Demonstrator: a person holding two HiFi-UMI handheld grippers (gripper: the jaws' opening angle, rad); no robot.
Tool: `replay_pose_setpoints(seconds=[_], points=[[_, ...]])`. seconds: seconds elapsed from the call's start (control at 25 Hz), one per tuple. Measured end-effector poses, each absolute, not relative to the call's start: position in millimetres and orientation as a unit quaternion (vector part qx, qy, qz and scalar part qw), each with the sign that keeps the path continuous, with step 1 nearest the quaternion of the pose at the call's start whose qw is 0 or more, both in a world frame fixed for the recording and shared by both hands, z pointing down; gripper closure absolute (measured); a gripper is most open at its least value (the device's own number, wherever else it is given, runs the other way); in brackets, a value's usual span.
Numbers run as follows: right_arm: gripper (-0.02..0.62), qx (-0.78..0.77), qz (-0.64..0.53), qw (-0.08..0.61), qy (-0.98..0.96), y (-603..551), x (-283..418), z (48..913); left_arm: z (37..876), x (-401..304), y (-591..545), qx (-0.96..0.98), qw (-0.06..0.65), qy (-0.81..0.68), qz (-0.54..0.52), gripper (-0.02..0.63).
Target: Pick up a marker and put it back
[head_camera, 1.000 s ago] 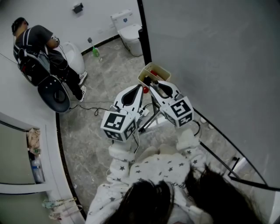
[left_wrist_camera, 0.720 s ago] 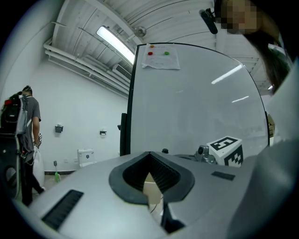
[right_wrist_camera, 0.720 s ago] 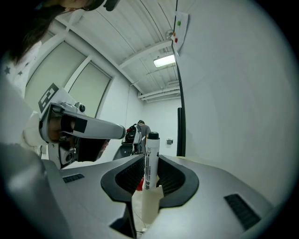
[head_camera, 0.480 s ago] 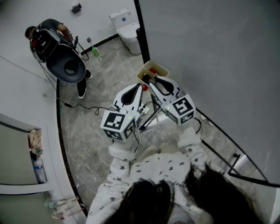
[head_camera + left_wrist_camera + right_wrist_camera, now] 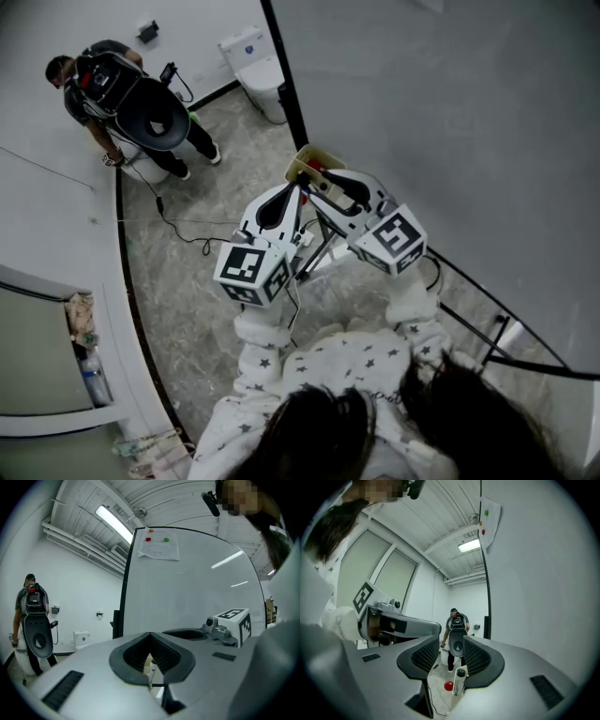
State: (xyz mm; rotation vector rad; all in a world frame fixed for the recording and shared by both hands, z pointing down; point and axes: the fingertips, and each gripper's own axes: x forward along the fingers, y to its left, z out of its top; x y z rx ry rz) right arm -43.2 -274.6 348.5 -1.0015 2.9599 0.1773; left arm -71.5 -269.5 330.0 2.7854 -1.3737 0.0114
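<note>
In the right gripper view a white marker with a black cap (image 5: pixel 460 682) stands upright between the jaws, close to the right-hand one, beside a small red ball (image 5: pixel 448 686). My right gripper (image 5: pixel 449 667) is opening and its pads stand clear of the marker. From the head view the right gripper (image 5: pixel 316 180) reaches into a beige tray (image 5: pixel 302 159) at the whiteboard's edge, where something red (image 5: pixel 315 170) shows. My left gripper (image 5: pixel 295 191) hovers just left of the tray, its tips together and nothing held; in its own view the left gripper (image 5: pixel 151 682) shows only a thin slit.
The grey whiteboard (image 5: pixel 450 112) fills the right side, on a black stand. A person with a backpack and a round black object (image 5: pixel 141 103) stands on the tiled floor near a toilet (image 5: pixel 248 52). A black cable (image 5: pixel 178 230) lies across the floor.
My right gripper's jaws have spread apart over the tray. The person in the background has stood up and walked towards the toilet. The head view has shifted a little.
</note>
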Motion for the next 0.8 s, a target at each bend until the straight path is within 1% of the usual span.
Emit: replay_pose_setpoints(seconds=[0.12,0.16,0.28,0.44,0.8], points=[[0.442,-0.321,0.054,0.01,0.946,-265.6,-36.0,329.4,319.0,-64.6,-266.3,0.899,0.018,-0.437,0.0,0.604],[0.489,-0.326,0.055,0.008,0.944,-262.8,-32.4,323.5,316.5,-61.7,-264.6,0.9,0.018,-0.435,0.0,0.604],[0.589,-0.329,0.054,0.012,0.943,-252.8,-24.2,313.9,313.0,-53.3,-258.5,0.905,0.017,-0.425,-0.002,0.604],[0.589,-0.313,0.043,0.024,0.948,-242.5,-21.0,313.7,313.7,-46.4,-252.6,0.907,0.02,-0.42,-0.004,0.604],[0.589,-0.319,0.033,0.03,0.947,-232.4,-8.5,314.8,316.8,-35.7,-240.8,0.909,0.019,-0.417,-0.002,0.604]])
